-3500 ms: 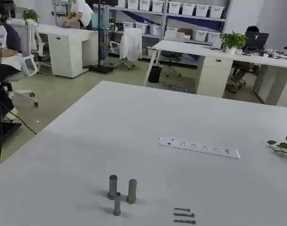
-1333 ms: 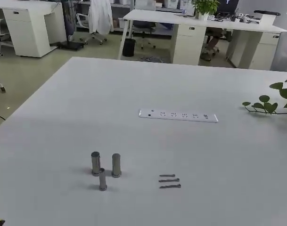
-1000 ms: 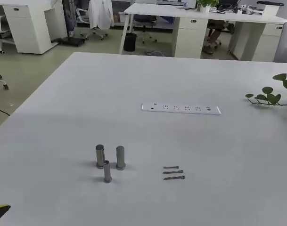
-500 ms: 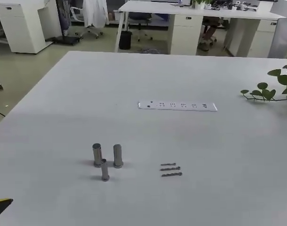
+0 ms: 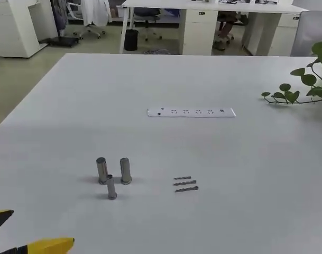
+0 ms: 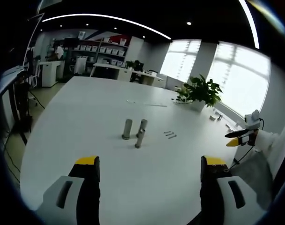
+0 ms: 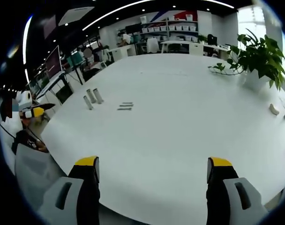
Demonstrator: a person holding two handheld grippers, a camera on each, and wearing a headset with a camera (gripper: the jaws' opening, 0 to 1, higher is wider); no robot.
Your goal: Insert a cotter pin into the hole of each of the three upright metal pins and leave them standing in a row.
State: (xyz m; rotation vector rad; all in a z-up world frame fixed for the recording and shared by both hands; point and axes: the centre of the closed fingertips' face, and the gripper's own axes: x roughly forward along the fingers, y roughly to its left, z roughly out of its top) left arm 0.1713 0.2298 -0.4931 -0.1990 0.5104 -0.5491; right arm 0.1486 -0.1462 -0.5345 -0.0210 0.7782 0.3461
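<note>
On the bench (image 5: 213,153), nothing is started yet: you're at the approach step. Count: three metal pins (image 5: 125,170), all upright, clustered in a tight triangle rather than a row. Three cotter pins (image 5: 185,183) lie flat side by side, just to the right of the cluster and apart from it. One power strip (image 5: 191,112) sits further back, and one plant (image 5: 303,84) is at the far right edge.

Left gripper (image 6: 149,161): fingers spread wide, holding nothing, pointed at the metal pins from well back. Right gripper (image 7: 151,164): fingers also spread wide and empty, well off from the parts.

My read on the next move: take one cotter pin by its head end with one gripper and steady a metal pin with the other. Cross-holes are too small to see from here, so get close before aligning. The front pin needs shifting to make a row.
</note>
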